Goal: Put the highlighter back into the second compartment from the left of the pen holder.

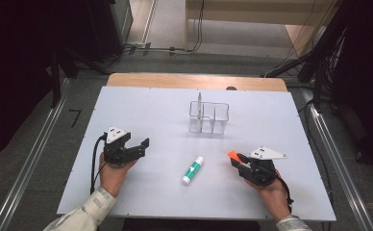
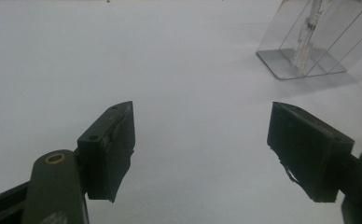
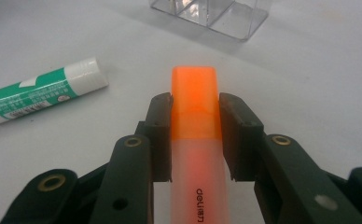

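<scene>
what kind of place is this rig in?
Likely a lab recording station: a white table between rails, cables on the floor, and staged items, namely an orange highlighter clamped in the right gripper, a glue stick and a clear organizer.

A white table (image 1: 127,106) stands on grey floor (image 1: 45,144), with dark surroundings.

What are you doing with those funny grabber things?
A person is tidying desk things. The right gripper is clamped on an orange highlighter. The left gripper rests open with nothing in it. A glue stick lies on the white table, and a clear organizer already holds a pen.
</scene>
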Demonstrator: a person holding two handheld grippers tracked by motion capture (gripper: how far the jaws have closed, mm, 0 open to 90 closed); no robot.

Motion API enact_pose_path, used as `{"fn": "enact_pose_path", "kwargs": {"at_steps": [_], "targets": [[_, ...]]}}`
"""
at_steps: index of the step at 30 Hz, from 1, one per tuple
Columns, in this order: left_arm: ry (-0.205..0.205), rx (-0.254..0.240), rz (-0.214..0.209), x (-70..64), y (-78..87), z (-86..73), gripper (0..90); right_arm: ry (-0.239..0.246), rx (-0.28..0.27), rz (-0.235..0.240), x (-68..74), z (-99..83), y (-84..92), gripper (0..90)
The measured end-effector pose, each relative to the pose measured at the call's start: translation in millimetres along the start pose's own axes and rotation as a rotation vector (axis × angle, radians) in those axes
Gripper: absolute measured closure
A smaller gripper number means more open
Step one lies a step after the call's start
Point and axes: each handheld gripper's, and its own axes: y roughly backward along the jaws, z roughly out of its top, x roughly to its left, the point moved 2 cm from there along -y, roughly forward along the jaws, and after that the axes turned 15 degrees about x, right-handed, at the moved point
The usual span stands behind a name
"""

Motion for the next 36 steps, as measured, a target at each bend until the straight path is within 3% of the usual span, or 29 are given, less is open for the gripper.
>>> {"fn": "enact_pose_path", "kwargs": {"at_steps": [7,15,31,36], "targets": [[-0.001,0.002,0.002,0.4,-0.5,0.0,23.8,0.001,-0.021,0.000,0.5,10.3,0.7,64.6],[0.003,0.012,-0.001,0.9,-1.6,-0.1,23.7,-0.031,-0.089,0.010,-2.4,28.1,7.4,64.6],[-0.004,0.009,0.013,1.3,-2.0,-0.1,23.7,-0.057,-0.169,0.017,-6.2,76.6,5.4,64.6],[-0.005,0.010,0.014,1.5,-2.2,-0.1,23.7,-0.045,-0.168,0.009,-2.6,91.5,1.0,64.6]]}}
